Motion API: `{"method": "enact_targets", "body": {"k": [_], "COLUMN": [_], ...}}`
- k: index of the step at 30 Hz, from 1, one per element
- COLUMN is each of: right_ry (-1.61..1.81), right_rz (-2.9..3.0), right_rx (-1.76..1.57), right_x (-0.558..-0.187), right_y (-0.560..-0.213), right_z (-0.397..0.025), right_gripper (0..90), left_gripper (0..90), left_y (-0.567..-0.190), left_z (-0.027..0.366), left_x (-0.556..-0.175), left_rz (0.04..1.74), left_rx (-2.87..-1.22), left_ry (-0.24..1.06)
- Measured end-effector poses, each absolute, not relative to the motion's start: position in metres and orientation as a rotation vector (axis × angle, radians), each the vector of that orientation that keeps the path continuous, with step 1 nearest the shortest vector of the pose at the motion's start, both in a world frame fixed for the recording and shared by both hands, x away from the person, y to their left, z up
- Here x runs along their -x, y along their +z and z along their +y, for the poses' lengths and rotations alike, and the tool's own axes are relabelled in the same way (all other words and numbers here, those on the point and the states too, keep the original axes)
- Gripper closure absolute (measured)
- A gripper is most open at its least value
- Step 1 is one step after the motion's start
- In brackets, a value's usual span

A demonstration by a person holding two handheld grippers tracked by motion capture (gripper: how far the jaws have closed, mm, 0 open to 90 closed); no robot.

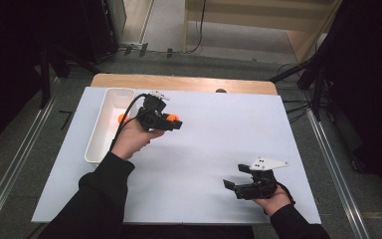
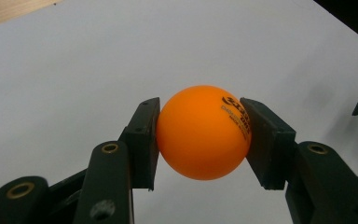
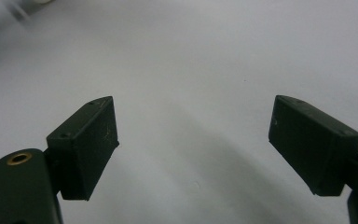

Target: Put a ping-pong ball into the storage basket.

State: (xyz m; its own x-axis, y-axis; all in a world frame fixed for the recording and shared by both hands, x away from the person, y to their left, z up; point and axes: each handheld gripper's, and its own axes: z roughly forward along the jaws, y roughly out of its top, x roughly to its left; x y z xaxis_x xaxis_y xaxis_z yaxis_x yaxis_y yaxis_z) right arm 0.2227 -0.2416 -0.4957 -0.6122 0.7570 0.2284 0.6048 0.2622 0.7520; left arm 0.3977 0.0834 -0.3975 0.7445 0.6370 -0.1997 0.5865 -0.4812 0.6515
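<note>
Risky: orange ball [image 2: 203,132] pinched between left gripper [image 1: 171,121] jaws beside the tray [image 1: 110,99], liable to squirt out; right gripper [image 3: 193,149] jaws wide, empty.

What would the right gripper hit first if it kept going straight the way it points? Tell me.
Probably nothing soon. The right gripper, jaws open, points leftward across the bare white table. The left gripper with the orange ball and the white tray sit farther back, seemingly off its line.
</note>
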Motion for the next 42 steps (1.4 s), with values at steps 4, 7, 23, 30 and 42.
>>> {"method": "enact_targets", "body": {"k": [4,7,23,30,42], "right_ry": [1.268,1.27,1.255,1.257,1.257], "right_rz": [2.347,2.348,2.353,2.35,2.348], "right_rx": [-1.292,-1.289,-1.284,-1.287,-1.293], "right_x": [-0.223,-0.222,-0.223,-0.223,-0.224], "right_y": [-0.496,-0.496,-0.497,-0.497,-0.497], "right_z": [-0.242,-0.242,-0.241,-0.241,-0.241], "right_gripper": [14.1,14.2,14.2,14.2,14.2], "left_gripper": [50.8,50.8,50.8,50.8,50.8], "left_y": [-0.395,-0.394,-0.385,-0.381,-0.377], "left_z": [0.087,0.09,0.105,0.112,0.129], "left_x": [-0.399,-0.4,-0.402,-0.403,-0.408], "left_rz": [0.924,0.927,0.943,0.954,0.998], "left_rx": [-2.202,-2.199,-2.171,-2.179,-2.157], "left_ry": [0.091,0.09,0.121,0.137,0.158]}}
